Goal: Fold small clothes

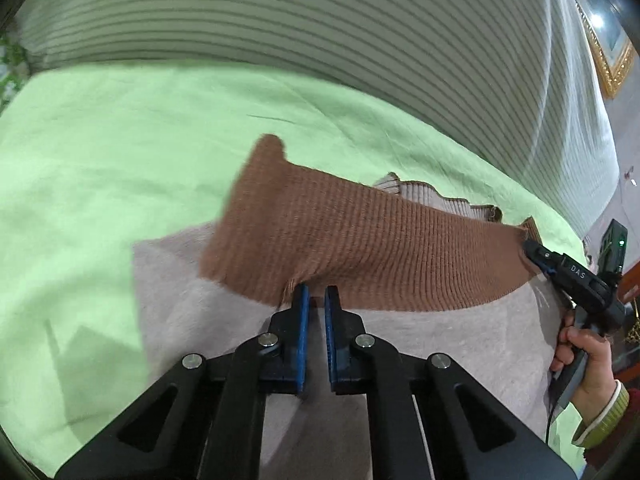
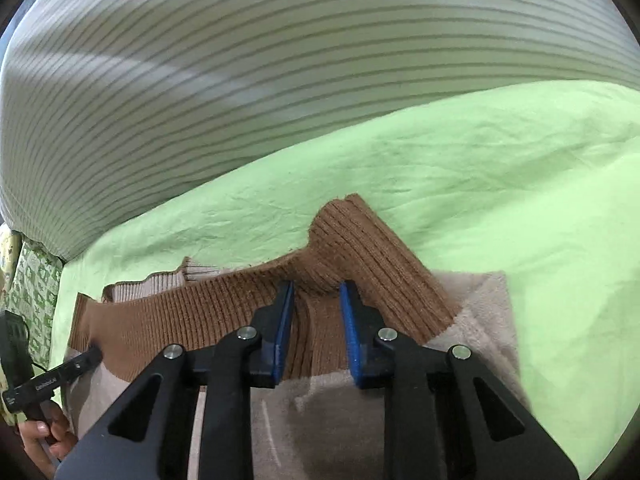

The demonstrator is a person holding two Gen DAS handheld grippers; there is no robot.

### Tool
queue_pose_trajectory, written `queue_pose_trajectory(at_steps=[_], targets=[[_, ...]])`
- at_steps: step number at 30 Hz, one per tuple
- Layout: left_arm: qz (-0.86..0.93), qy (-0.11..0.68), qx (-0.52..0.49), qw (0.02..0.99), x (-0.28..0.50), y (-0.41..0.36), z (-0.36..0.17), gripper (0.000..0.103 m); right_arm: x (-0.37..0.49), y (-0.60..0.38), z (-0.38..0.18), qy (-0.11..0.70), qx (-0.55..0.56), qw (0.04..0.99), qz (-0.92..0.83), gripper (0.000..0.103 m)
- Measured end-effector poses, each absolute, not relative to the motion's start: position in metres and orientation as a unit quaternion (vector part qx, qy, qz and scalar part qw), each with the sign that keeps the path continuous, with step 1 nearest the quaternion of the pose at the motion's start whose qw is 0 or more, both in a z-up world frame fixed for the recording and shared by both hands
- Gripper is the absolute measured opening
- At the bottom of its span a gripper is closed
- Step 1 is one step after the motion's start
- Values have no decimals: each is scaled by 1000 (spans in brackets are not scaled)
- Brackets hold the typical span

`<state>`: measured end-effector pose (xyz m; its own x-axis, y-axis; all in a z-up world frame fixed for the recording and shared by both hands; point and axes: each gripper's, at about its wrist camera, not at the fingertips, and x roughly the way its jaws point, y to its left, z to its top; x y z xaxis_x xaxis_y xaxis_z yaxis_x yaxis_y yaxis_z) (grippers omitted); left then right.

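Both grippers' fingers pinch the brown ribbed hem (image 1: 360, 248), left gripper (image 1: 316, 300) narrow, right gripper (image 2: 316, 300) wider, probably lifting it to fold over the beige sweater (image 1: 208, 320).

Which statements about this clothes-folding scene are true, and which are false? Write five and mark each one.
1. The wrinkled sheet is light green. True.
2. The brown ribbed knit band lies untouched. False: the left tongs and the right tongs each appear to grip it.
3. The brown band lies over a beige fleecy garment. True.
4. The bedding behind is plain red. False: it is pale with thin dark stripes.
5. The right tongs have blue pads. True.
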<state>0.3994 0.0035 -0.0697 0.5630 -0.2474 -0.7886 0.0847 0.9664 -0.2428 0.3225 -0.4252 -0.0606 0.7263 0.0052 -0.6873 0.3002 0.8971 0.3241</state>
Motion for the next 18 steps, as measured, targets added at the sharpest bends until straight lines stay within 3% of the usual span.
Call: queue_pose_trajectory(at_steps=[1, 4, 5, 7, 9, 14, 18], targets=[[-93, 457, -94, 880, 395, 6, -68, 16, 320, -424, -58, 358, 206, 906, -90, 26], [-62, 442, -91, 890, 364, 9, -51, 64, 307, -420, -49, 348, 229, 905, -83, 29], [-53, 430, -93, 896, 352, 7, -45, 70, 302, -418, -44, 349, 231, 905, -78, 32], [-40, 423, -106, 899, 318, 9, -34, 72, 286, -407, -32, 341, 226, 911, -56, 37], [-18, 428, -138, 893, 287, 21, -29, 80, 270, -394, -21, 337, 218, 915, -43, 46], [70, 478, -178, 858, 231, 29, -47, 83, 229, -365, -19, 356, 209, 911, -21, 47], [115, 501, -285, 809, 187, 54, -75, 84, 207, -353, -29, 368, 211, 905, -18, 47]])
